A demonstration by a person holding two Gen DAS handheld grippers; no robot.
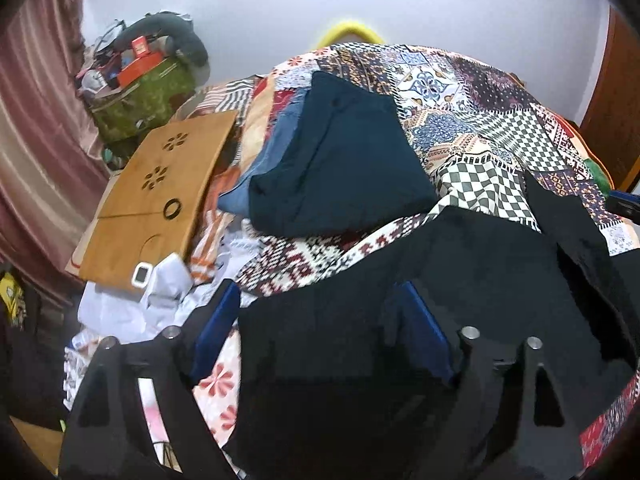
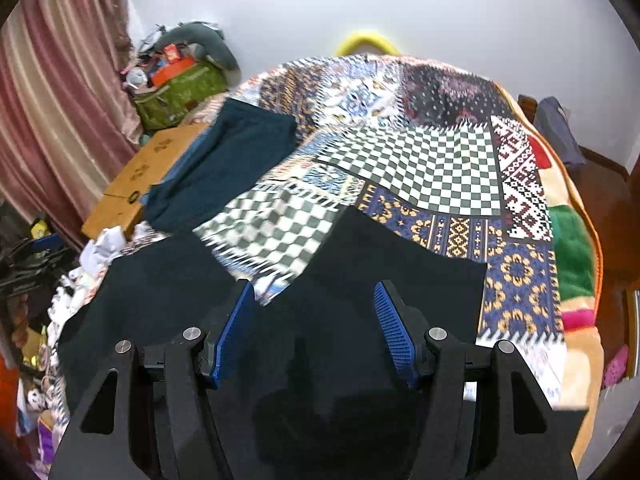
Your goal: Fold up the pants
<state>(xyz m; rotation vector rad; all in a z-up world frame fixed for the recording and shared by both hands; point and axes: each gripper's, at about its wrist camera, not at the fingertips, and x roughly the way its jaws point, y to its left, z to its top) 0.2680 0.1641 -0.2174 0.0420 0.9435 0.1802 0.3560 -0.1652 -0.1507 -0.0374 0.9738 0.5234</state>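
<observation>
We hold both grippers spread over the black pants (image 2: 168, 276): left gripper (image 1: 316, 304), right gripper (image 2: 314, 300); pinching one layer only could skew the fold across the patchwork bedspread (image 2: 420, 160)

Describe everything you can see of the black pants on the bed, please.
The black pants are dark, matte, soft-looking cloth, spread unfolded over the patterned bedspread. Two legs fork apart, showing checkered bedspread between them. The open right gripper hovers over the fork; the open left gripper straddles their cloth. Folded teal pants lie apart, farther back.
</observation>
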